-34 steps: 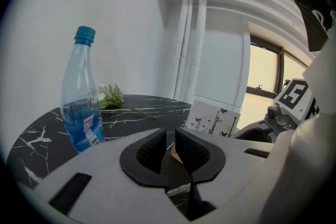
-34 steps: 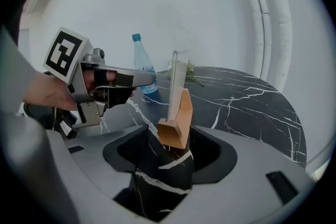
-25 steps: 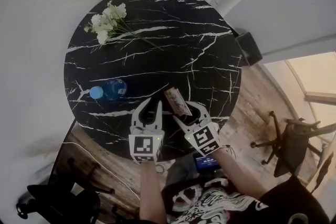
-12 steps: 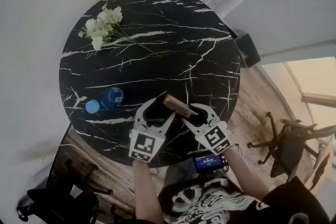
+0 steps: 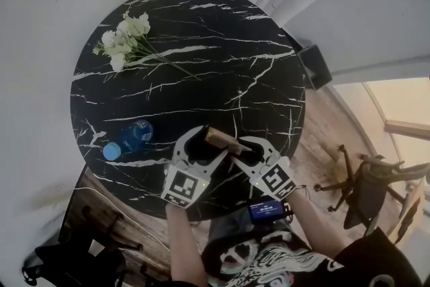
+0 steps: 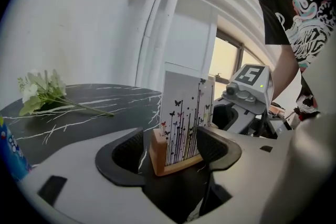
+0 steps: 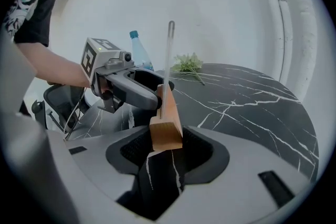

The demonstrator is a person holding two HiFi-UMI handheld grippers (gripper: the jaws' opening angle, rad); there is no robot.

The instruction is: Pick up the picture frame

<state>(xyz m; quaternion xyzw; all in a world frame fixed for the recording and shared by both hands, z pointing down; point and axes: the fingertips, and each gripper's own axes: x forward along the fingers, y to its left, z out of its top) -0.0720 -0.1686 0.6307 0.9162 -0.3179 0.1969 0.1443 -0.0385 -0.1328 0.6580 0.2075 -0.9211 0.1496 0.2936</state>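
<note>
Frame (image 6: 185, 113) stands upright on the counter (image 6: 89, 113), between both your pairs of jaws. Your left gripper (image 6: 173, 157) is spreading its jaws, with the frame's printed face between them and untouched. Your right gripper (image 7: 165, 147) is closing its jaws on the wooden base's end, not clearly pinching it. A bottle (image 5: 131, 138) lies left of the left jaws, and flowers (image 6: 39, 92) lie far beyond.

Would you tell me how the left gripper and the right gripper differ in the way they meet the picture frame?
The left gripper faces the printed front of the picture frame; the right gripper faces it edge-on, at the narrow end of its wooden base. The left gripper's jaws are opening, the right gripper's are closing. Shared: each has the upright frame's base between its jaws, on the black marble table.
</note>
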